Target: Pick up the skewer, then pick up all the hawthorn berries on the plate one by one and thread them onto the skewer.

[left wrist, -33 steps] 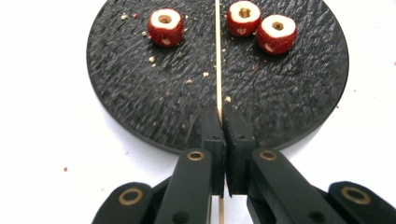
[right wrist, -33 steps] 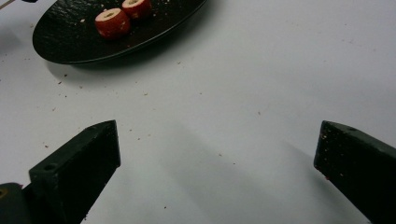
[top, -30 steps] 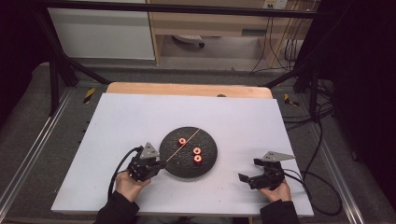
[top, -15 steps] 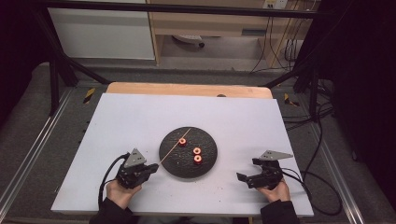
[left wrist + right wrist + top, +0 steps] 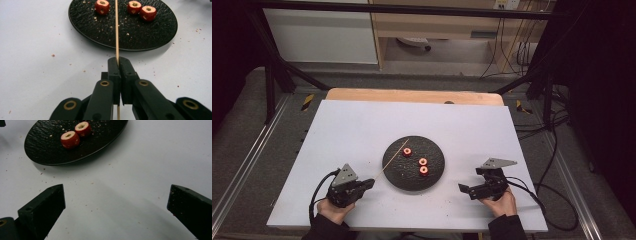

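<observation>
A round black plate (image 5: 434, 172) sits mid-table with three red cored fruit pieces (image 5: 422, 162) on it. My left gripper (image 5: 371, 183) is at the plate's lower left, shut on a thin wooden skewer (image 5: 392, 160) that slants up over the plate's left part. In the left gripper view the skewer (image 5: 116, 27) runs from the closed jaws over the plate (image 5: 150, 37), between the fruit pieces (image 5: 102, 6). My right gripper (image 5: 464, 189) rests at the plate's lower right, open and empty; its view shows the plate (image 5: 40, 147) and two pieces (image 5: 70, 139) ahead.
The white tabletop (image 5: 362, 130) carries scattered crumbs around the plate. A wooden strip (image 5: 412, 96) lies along the far edge. Cables (image 5: 537, 192) trail off the right side. Metal frame rails run along both sides.
My left gripper has drawn back toward the lower left with the skewer, away from the plate. The skewer's tip now lies over the plate's left edge. The right gripper barely shifted.
</observation>
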`<state>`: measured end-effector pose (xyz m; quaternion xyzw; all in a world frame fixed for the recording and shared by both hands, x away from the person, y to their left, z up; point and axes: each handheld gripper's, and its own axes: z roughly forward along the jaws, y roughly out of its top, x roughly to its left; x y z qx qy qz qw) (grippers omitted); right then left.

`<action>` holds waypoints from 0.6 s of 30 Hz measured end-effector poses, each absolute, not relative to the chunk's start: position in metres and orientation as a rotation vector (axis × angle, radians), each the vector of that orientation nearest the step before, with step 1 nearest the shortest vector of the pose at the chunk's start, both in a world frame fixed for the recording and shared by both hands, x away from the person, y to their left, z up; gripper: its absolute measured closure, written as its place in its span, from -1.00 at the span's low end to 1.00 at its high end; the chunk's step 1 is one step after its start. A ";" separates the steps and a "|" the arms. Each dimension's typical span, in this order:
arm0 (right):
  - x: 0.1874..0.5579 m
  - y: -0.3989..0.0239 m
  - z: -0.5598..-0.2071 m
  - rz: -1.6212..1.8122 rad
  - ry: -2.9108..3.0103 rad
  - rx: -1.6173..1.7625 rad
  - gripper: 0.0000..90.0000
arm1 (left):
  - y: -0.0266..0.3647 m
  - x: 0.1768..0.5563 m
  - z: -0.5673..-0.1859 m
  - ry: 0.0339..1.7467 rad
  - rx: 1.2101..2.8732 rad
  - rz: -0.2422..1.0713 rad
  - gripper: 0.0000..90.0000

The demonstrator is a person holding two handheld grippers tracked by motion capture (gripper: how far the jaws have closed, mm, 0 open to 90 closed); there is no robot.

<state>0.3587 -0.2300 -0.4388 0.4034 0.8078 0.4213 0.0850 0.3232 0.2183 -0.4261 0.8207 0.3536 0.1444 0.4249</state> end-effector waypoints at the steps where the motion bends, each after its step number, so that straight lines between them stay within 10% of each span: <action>1: 0.359 -0.226 -0.437 1.246 2.412 1.198 -0.95 | 0.218 0.323 -0.426 0.883 2.051 0.363 0.95; 18: 0.367 -0.188 -0.418 1.157 2.469 1.164 -0.98 | 0.220 0.323 -0.428 0.883 2.037 0.363 0.95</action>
